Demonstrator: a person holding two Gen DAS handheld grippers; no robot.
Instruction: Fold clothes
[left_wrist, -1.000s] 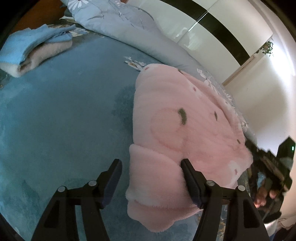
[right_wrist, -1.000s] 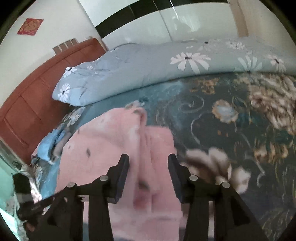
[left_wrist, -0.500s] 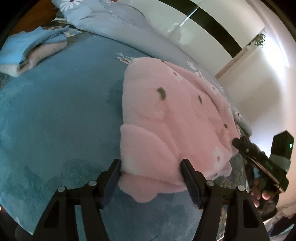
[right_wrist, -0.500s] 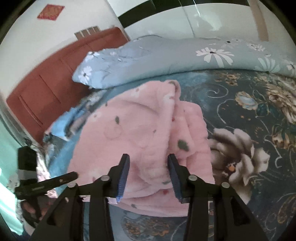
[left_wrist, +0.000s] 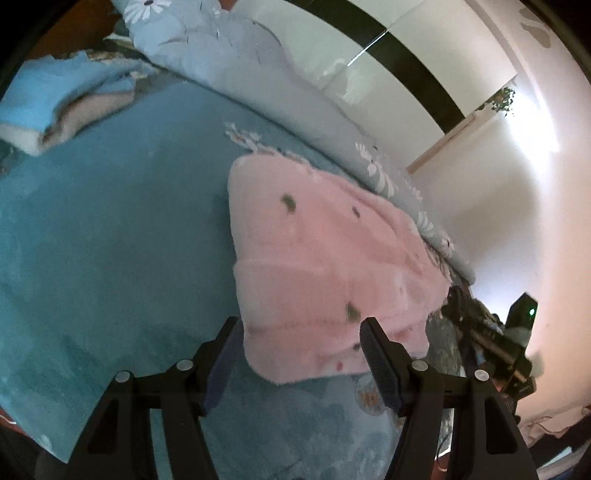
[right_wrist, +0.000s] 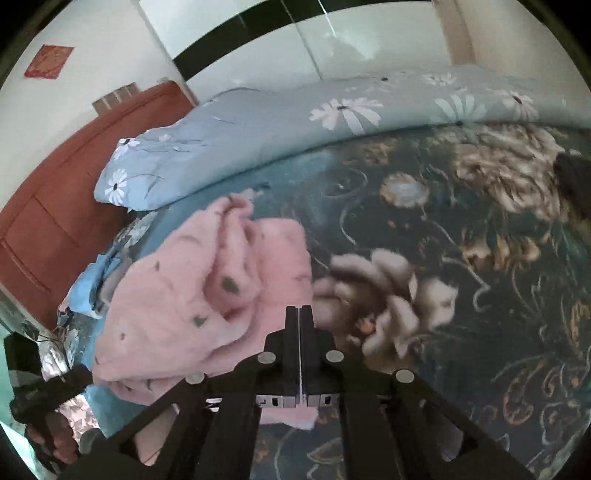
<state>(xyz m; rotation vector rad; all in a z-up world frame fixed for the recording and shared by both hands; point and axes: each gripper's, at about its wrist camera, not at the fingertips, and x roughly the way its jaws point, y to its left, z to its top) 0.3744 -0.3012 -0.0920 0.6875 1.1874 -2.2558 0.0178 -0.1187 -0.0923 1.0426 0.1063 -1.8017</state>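
Right wrist view: right gripper (right_wrist: 300, 309) has its fingers pressed flat together; a pink flap shows under the gripper body, but whether cloth is pinched between the tips cannot be told, since the black frame hides the contact. Pink fleece garment (right_wrist: 192, 291) lies bunched on the bed cover (right_wrist: 461, 280), folds piled toward its middle, its near edge cut off by the gripper. Dark object at the right edge (right_wrist: 574, 177) is blurred, not identifiable. Left wrist view: left gripper (left_wrist: 301, 350) is spread wide, gripping nothing, its fingertips either side of the garment's (left_wrist: 325, 258) near hem; height above the cloth not readable. No containers in sight. Grey-blue daisy-print quilt (left_wrist: 266, 70) runs along the far side of the bed, just behind the garment. Folded blue and beige stack (left_wrist: 55, 107) sits well apart at upper left, motion-blurred. Wooden headboard (right_wrist: 62, 192) stands behind the quilt.
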